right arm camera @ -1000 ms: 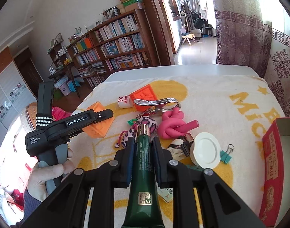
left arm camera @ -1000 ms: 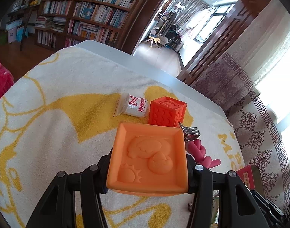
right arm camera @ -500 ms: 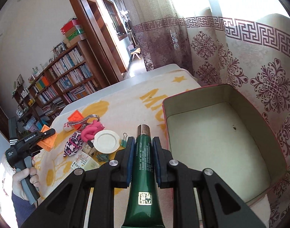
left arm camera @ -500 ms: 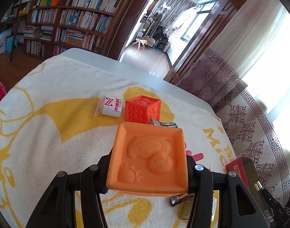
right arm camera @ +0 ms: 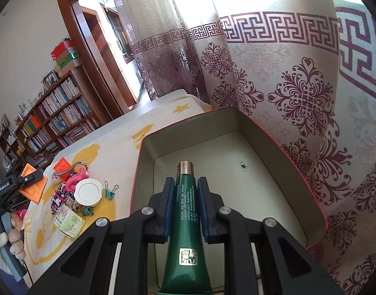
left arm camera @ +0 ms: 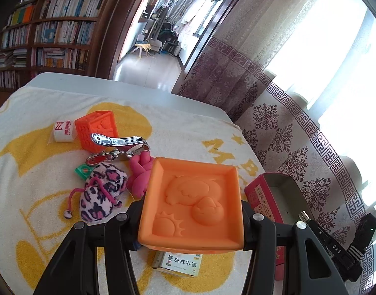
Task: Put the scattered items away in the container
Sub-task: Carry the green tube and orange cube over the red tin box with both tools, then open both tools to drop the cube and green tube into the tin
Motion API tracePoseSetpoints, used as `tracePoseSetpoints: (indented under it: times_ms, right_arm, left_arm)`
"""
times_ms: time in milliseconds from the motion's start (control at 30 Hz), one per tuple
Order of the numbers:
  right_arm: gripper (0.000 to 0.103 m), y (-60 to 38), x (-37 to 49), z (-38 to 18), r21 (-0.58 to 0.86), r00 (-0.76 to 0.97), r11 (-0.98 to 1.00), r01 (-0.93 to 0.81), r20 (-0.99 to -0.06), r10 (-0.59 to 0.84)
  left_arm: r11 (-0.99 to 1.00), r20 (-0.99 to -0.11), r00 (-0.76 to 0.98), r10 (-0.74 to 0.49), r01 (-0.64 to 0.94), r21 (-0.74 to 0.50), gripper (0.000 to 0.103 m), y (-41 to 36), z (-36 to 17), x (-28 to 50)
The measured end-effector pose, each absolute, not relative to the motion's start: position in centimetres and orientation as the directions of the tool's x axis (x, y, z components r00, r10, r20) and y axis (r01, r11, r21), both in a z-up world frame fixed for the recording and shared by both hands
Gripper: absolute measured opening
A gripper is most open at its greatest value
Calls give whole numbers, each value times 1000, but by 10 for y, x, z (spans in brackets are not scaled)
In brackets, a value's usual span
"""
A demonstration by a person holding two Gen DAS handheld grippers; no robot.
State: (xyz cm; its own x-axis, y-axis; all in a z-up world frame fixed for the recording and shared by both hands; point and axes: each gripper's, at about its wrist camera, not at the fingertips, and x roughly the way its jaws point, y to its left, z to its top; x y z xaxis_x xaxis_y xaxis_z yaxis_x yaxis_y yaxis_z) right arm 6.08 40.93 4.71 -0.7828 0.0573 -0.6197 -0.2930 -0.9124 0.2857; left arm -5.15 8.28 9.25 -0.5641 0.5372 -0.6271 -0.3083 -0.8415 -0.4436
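Right gripper (right arm camera: pixel 185 205): I have its blue pads clamped on a dark green squeeze tube with a copper cap (right arm camera: pixel 185 201), poised over the empty red-walled tin box (right arm camera: pixel 266 184); I judge lowering before letting go will keep it from bouncing. Left gripper (left arm camera: pixel 191 206): clamped on a soft orange square block with embossed relief (left arm camera: pixel 191 202), short of the box. Legible: "GenRobot.AI" on the far handle; a gold stamp on the tube, unreadable.

Glossy green plastic tube (right arm camera: pixel 185 223) capped in shiny metal, matt metal tin (right arm camera: pixel 269 172), soft matt orange rubber tile (left arm camera: pixel 191 204), rough terry towel (left arm camera: pixel 35 172), plush leopard pouch (left arm camera: pixel 101 194), polished metal clip (left arm camera: pixel 121 140).
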Motion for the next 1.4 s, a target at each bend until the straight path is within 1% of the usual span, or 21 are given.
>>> tracePoseSetpoints:
  times_ms: [367, 667, 900, 933, 967, 1000, 1033, 1067, 1100, 1133, 1167, 1233, 1400]
  right_arm:
    - [21, 435, 74, 56, 216, -785, -906, -364, -595, 174]
    - [21, 447, 71, 56, 200, -787, -906, -372, -587, 193]
    - [21, 455, 67, 50, 204, -785, -905, -372, -590, 190]
    - [21, 455, 67, 50, 197, -783, -907, -373, -591, 193]
    - [21, 454, 67, 49, 188, -780, -908, -374, -593, 198]
    - [22, 454, 67, 48, 181, -779, -909, -376, -592, 204]
    - [26, 455, 67, 47, 178, -779, -909, -378, -591, 208]
    - [33, 455, 68, 47, 182, -778, -906, -382, -593, 209]
    - [53, 456, 69, 46, 188, -778, -903, -386, -592, 210]
    - [75, 457, 72, 46, 197, -783, -900, -390, -585, 211]
    - [81, 457, 76, 47, 207, -792, -895, -396, -570, 218]
    - [82, 455, 79, 50, 211, -800, -894, -396, -557, 223]
    - [82, 441, 79, 53, 203, -804, -905, -374, -558, 208]
  left_arm:
    - [-773, -635, -454, 625, -473, -423, 56, 196, 107, -41]
    - [-706, -632, -375, 679, -569, -421, 56, 274, 111, -36]
    - [-678, -634, -339, 695, -603, -420, 56, 311, 106, -36]
    - [-676, -636, -335, 695, -605, -421, 56, 315, 105, -36]
    - [-676, -640, -329, 694, -604, -422, 59, 318, 103, -37]
    - [-677, -648, -321, 691, -601, -425, 65, 320, 100, -37]
    - [-681, -654, -316, 687, -594, -429, 82, 321, 98, -38]
    - [-683, -653, -318, 688, -587, -434, 87, 319, 96, -38]
    - [-684, -650, -322, 689, -584, -437, 87, 316, 95, -38]
    - [-687, -650, -325, 687, -582, -435, 87, 313, 95, -38]
    - [-692, -651, -331, 683, -577, -433, 87, 310, 94, -38]
    - [-707, -656, -345, 672, -563, -429, 87, 301, 92, -40]
    - [-751, -676, -380, 632, -515, -413, 87, 275, 86, -44]
